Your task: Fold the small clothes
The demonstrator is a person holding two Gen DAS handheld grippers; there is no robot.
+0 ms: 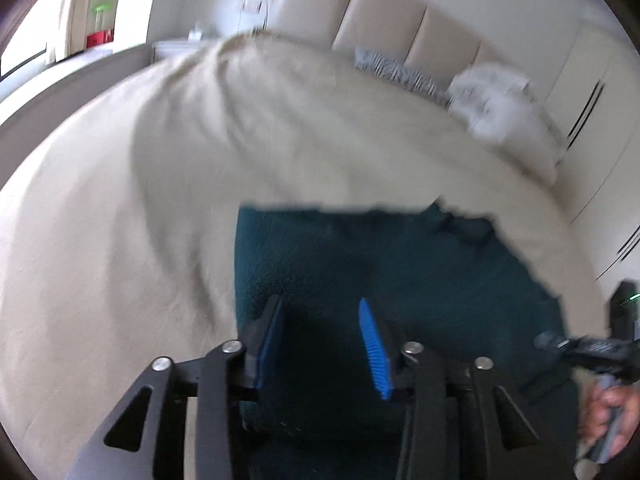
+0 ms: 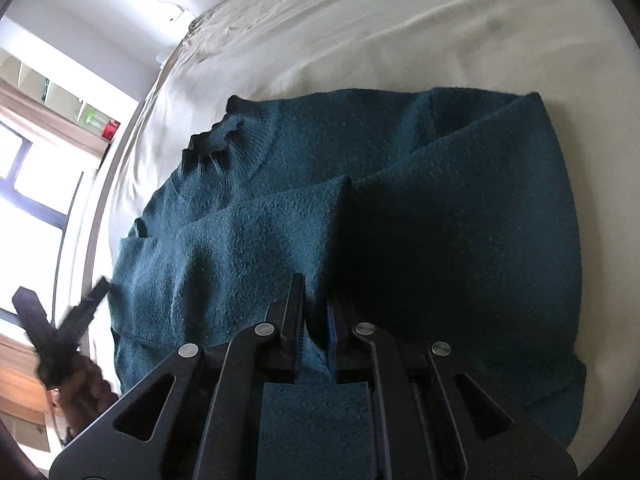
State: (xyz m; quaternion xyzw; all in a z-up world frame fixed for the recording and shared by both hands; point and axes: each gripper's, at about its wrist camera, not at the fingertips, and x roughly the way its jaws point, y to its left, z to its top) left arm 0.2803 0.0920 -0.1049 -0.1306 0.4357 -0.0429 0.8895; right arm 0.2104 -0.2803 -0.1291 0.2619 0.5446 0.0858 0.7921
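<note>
Cream bed: right hand-held gripper pinching teal sweater, left hand-held gripper wide.

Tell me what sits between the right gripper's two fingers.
In the right wrist view, a pinched fold of the teal sweater fills the narrow gap of the right gripper; nothing else is there.

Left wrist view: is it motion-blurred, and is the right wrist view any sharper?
Left wrist view: smeared, the teal sweater edge and pillows soft, open left hand-held gripper fairly crisp. Right wrist view: sharp knit texture, deep shadow ahead of the right hand-held gripper, window blown out.
</note>
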